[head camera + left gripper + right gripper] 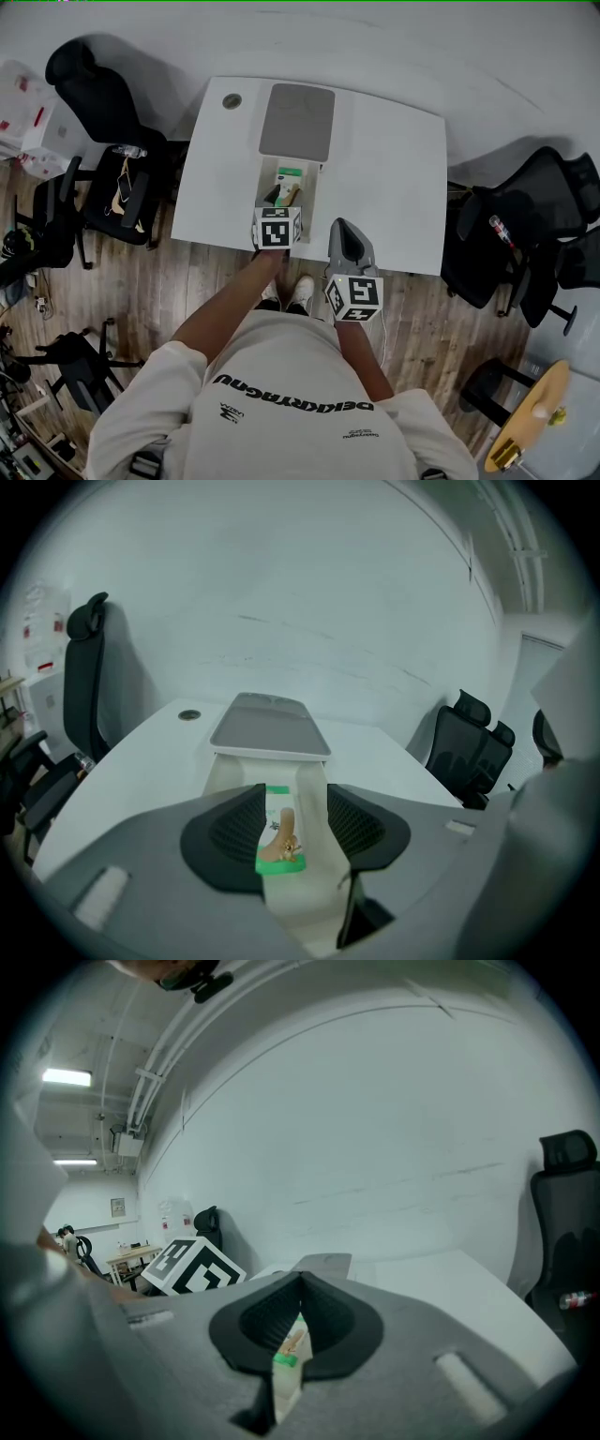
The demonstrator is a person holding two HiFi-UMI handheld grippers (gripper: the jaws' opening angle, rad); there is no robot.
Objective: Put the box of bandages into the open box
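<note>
A white table (394, 169) stands on a wooden floor (159, 281) with black office chairs (103, 141) on either side. On it sits the cream open box (316, 192), its grey lid (295, 122) tipped back at the far end. The left gripper (293, 794) hovers over the near end of that box with its jaws apart and gripping nothing. Just ahead of and below its tips, the green-and-white box of bandages (279, 841) lies flat inside the open box, nearer the left pad's side and clear of both pads. The right gripper (300, 1279) hangs by the table's near edge, to the right of the left gripper. Its jaw tips are pressed together on nothing, and the open box lies ahead to its left. With the box of bandages already inside, the placing looks complete. It is likely a light, thin cardboard carton: stiff enough to hold its shape, but easily dented, with smooth printed faces that could slide. If it needs shifting, a gentle pinch across its two long edges at mid-length should suit best.
</note>
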